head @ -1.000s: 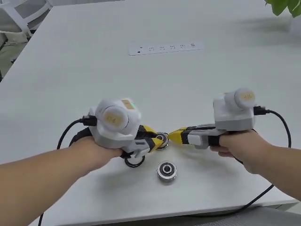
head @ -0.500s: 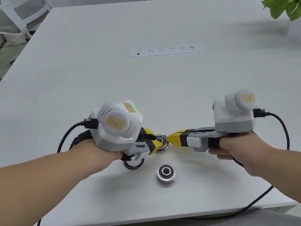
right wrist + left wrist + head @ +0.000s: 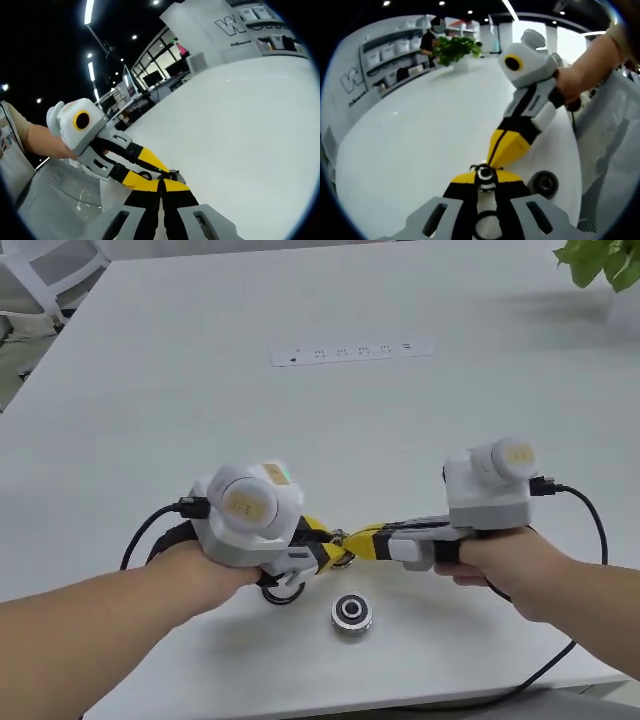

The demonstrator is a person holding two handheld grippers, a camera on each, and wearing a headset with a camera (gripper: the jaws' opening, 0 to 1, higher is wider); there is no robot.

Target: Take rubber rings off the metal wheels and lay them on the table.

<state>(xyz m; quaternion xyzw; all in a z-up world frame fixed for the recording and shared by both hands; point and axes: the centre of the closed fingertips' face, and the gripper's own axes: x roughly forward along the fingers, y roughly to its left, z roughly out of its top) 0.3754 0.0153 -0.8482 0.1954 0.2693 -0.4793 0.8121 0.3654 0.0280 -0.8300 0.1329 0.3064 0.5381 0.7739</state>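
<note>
Left tool (image 3: pixel 484 177) grips a metal wheel (image 3: pixel 484 173); right tool (image 3: pixel 168 178) pinched narrow on it; wall lettering (image 3: pixel 228 24) begins "W".

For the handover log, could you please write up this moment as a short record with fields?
Left gripper: shut on a small metal wheel
Right gripper: jaws shut, tips against that same wheel; whether they pinch its ring is unclear
Second wheel: lying on the table, near the person, dark ring apparently on it
Loose ring: black, on the table beneath the left gripper
Power strip: far side of the table
</note>
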